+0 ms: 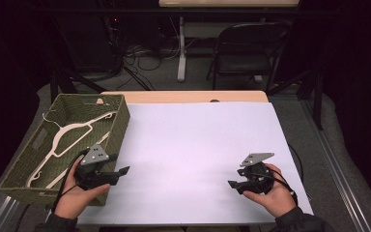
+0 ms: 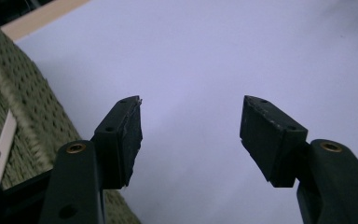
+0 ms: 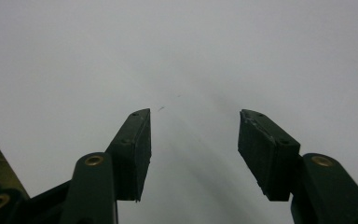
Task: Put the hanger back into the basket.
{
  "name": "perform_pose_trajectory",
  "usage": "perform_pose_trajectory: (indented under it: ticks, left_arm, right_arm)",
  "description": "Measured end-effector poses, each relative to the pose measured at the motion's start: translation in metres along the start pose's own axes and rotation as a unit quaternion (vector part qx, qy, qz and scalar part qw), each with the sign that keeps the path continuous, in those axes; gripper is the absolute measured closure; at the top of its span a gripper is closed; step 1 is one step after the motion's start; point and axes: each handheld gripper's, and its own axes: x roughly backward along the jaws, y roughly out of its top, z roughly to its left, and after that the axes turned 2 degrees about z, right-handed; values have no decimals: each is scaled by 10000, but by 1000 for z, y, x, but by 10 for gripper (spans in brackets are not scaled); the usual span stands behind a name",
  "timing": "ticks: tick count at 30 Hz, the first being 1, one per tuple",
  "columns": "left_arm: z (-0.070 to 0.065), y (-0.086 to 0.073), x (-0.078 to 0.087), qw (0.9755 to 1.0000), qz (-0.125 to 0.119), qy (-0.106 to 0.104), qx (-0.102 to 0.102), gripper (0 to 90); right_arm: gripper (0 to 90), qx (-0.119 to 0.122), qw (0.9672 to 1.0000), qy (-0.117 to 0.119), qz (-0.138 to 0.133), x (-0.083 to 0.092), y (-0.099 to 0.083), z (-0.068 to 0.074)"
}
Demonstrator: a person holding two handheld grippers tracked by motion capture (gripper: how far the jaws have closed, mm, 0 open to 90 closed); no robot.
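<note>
A green woven basket (image 1: 118, 129) stands at the table's left edge with a white clothes hanger (image 1: 70, 136) lying inside it. My left gripper (image 1: 121, 172) hovers just off the basket's near right corner, over the white table sheet (image 1: 198, 145); its jaws are open with nothing between them. The left gripper view has the basket wall (image 2: 25, 105) at its left and a strip of the hanger (image 2: 2, 142) inside it. My right gripper (image 1: 235, 186) is low over the sheet at the near right, open and empty, pointing left. Its fingers (image 3: 133, 149) frame bare white sheet.
A wooden table edge (image 1: 183, 96) runs along the far side beyond the sheet. A folding chair (image 1: 244, 50) and a white table leg (image 1: 181, 48) stand on the floor behind, with cables around them. The sheet between the two grippers is bare.
</note>
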Motion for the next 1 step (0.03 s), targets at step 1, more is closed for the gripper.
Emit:
perform_pose_trajectory:
  ticks: [1]
  left_arm:
    - [-3, 2, 0, 10000, -44, 3, -40, 390]
  right_arm:
    - [441, 0, 10000, 0, 0, 0, 0, 0]
